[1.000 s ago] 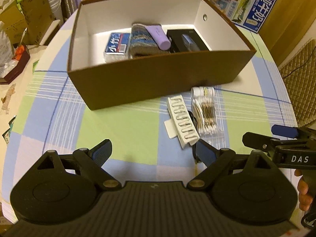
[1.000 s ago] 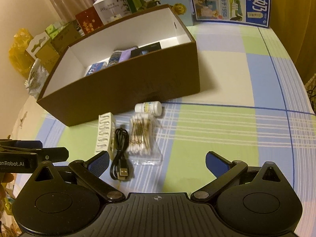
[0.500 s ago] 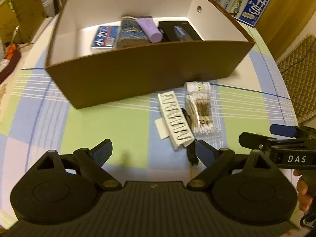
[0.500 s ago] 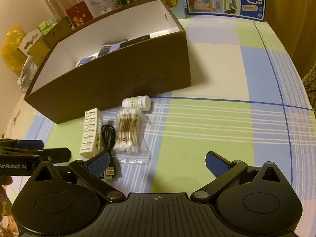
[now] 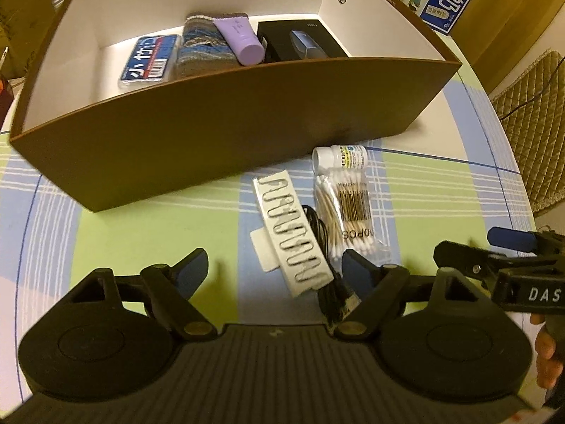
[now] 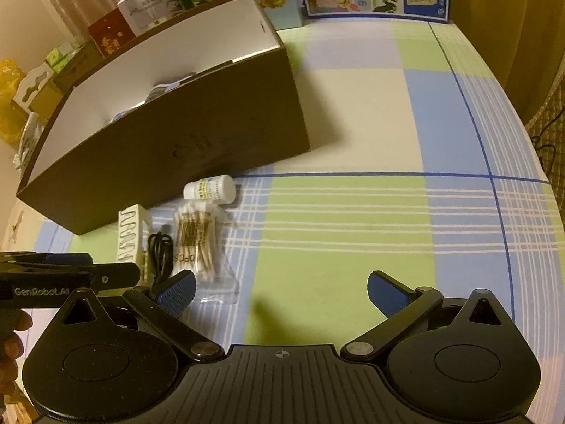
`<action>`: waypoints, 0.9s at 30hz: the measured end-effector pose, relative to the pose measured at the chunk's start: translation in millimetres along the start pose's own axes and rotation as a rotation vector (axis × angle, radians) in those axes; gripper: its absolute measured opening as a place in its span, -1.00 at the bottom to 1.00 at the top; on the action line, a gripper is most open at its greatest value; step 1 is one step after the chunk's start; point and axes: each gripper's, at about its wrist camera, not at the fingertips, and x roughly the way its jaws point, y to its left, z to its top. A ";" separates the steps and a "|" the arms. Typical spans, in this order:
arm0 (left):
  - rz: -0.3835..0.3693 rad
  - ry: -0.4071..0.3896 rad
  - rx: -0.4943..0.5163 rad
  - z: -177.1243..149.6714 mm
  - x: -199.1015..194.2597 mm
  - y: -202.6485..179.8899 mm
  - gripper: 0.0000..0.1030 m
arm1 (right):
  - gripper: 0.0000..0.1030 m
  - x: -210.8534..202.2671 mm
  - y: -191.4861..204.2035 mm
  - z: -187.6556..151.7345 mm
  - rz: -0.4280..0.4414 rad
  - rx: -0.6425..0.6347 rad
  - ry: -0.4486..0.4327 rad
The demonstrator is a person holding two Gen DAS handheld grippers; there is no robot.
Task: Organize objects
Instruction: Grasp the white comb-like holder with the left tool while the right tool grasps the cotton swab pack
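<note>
Left wrist view looks down over the left gripper [image 5: 273,270], its fingers spread wide and holding nothing, low over the checked worktop [image 5: 148,226]. Just ahead of the fingers, in front of the brown box [image 5: 226,137], lie four loose things in a tight cluster: a white cardboard pack [image 5: 291,231] printed with a row of loops, a coiled black cable [image 5: 328,289] tucked against it and partly hidden by the right-hand finger, a clear bag of cotton swabs [image 5: 348,208], and a small white bottle [image 5: 340,156] on its side touching the bag's far end. Inside the box already sit a blue packet [image 5: 150,56], a striped knitted piece [image 5: 201,47], a lilac tube [image 5: 240,37] and a black case [image 5: 300,39].

The right gripper [image 6: 280,291] hangs beside the left one, fingers likewise wide apart and empty, over bare cloth to the right of the cluster.

The white pack looks light and fairly stiff; it should take a pinch across its narrow width near the middle. The swab bag is likely soft and slippery, so a grip across its bulging centre would be safer than one on the loose film edge. The bottle may roll, and the cable will flop.
</note>
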 end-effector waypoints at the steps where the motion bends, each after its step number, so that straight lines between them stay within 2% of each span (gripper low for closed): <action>1: -0.001 0.002 0.003 1.1 2.6 -0.8 0.48 | 0.96 0.9 -0.7 -0.1 -0.001 0.002 0.001; 8: -0.003 0.017 0.017 7.1 15.4 -1.6 0.22 | 0.96 3.6 -4.1 3.0 -0.011 0.018 0.009; 10: -0.003 0.018 0.018 8.2 17.0 -0.6 0.09 | 0.96 4.5 -3.6 4.0 -0.012 0.020 0.011; 15: -0.007 0.023 0.018 8.5 19.0 3.9 -0.47 | 0.96 5.8 -2.2 5.8 -0.011 0.019 0.017; 16: -0.001 0.022 0.019 7.9 19.1 4.9 -0.53 | 0.96 6.0 -1.6 5.6 -0.009 0.016 0.017; 27: 0.065 0.004 -0.047 -13.3 4.5 42.8 -0.54 | 0.95 15.1 17.5 5.5 0.023 -0.042 0.006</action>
